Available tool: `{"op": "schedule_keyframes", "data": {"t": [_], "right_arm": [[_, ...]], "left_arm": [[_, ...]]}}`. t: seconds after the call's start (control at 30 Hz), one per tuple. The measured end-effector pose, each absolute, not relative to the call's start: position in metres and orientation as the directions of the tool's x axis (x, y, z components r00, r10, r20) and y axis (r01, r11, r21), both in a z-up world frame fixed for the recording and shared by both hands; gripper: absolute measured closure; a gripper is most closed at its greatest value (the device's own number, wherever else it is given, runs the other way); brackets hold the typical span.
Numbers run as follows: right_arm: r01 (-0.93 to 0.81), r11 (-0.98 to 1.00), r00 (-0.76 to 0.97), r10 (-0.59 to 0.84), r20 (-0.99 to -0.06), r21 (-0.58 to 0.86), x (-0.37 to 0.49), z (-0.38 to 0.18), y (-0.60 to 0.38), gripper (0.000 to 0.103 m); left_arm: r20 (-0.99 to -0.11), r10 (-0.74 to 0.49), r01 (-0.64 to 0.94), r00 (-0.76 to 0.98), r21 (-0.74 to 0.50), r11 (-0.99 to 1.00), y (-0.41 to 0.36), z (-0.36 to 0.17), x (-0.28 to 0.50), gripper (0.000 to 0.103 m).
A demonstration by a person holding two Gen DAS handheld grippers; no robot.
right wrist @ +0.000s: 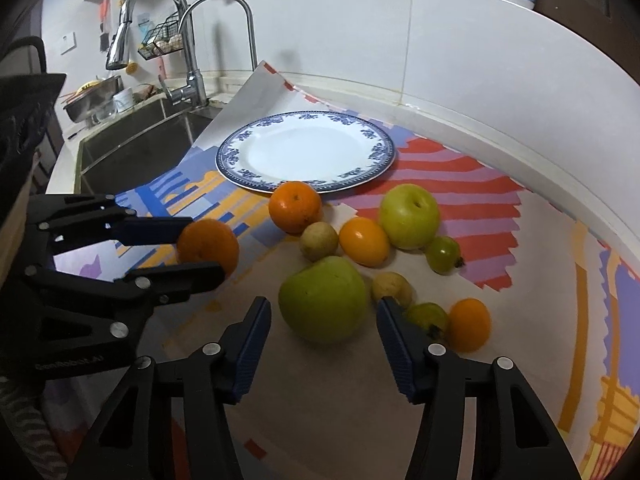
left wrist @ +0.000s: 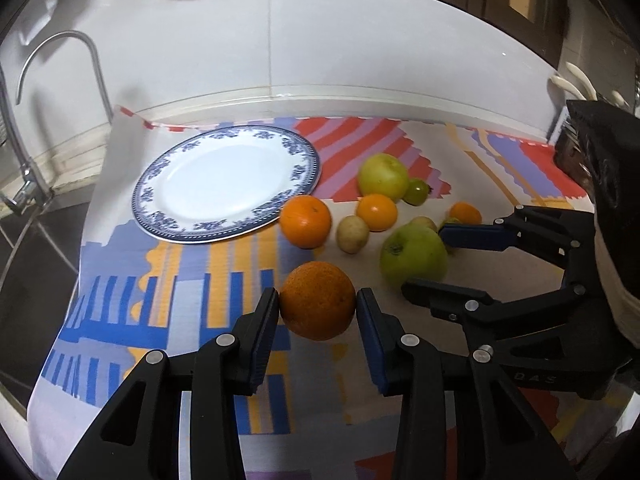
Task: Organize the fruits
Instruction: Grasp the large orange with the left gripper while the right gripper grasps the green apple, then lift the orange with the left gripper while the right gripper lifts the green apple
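My left gripper (left wrist: 317, 300) has its pads against both sides of an orange (left wrist: 317, 305); it also shows in the right wrist view (right wrist: 208, 249). My right gripper (right wrist: 323, 312) is open around a large green apple (right wrist: 323, 298), pads apart from it; the apple shows in the left wrist view (left wrist: 413, 255) with the right gripper (left wrist: 424, 260). A blue-rimmed white plate (left wrist: 224, 184) (right wrist: 306, 156) lies empty behind. Loose fruits lie between: an orange (right wrist: 295, 206), a smaller orange (right wrist: 364, 241), a yellow-green apple (right wrist: 409, 216), small green and yellowish fruits.
A patterned cloth (right wrist: 460, 184) covers the counter. A sink (right wrist: 136, 148) with a faucet (right wrist: 188, 40) lies to the left. A white wall (left wrist: 360, 48) runs behind. A small orange (right wrist: 469, 324) and a small green fruit (right wrist: 427, 316) lie by my right finger.
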State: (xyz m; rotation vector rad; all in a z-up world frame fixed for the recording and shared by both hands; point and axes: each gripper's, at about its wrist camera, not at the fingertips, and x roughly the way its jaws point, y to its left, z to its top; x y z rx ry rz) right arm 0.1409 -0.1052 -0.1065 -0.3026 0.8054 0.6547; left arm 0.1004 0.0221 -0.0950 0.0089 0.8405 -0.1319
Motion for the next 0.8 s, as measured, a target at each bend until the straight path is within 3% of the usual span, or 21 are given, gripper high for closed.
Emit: {"op": "schedule_keyframes", "data": {"t": [0.47, 0.8], "right_arm": [[-0.638, 0.770, 0.510, 0.429, -0.746, 0.007, 0.143, -0.105, -0.100, 0.053], [-0.598, 0.801, 0.567, 0.456, -0.686, 0.037, 0.140, -0.072, -0.099, 0.054]], "left_arm": [[-0.715, -0.110, 0.081, 0.691, -0.075, 0.994, 0.031, -0.086, 0.090, 0.063], [-0.688, -0.041, 0.012, 0.725, -0.046, 0.999, 0.047, -0.065, 0.093, 0.064]]}}
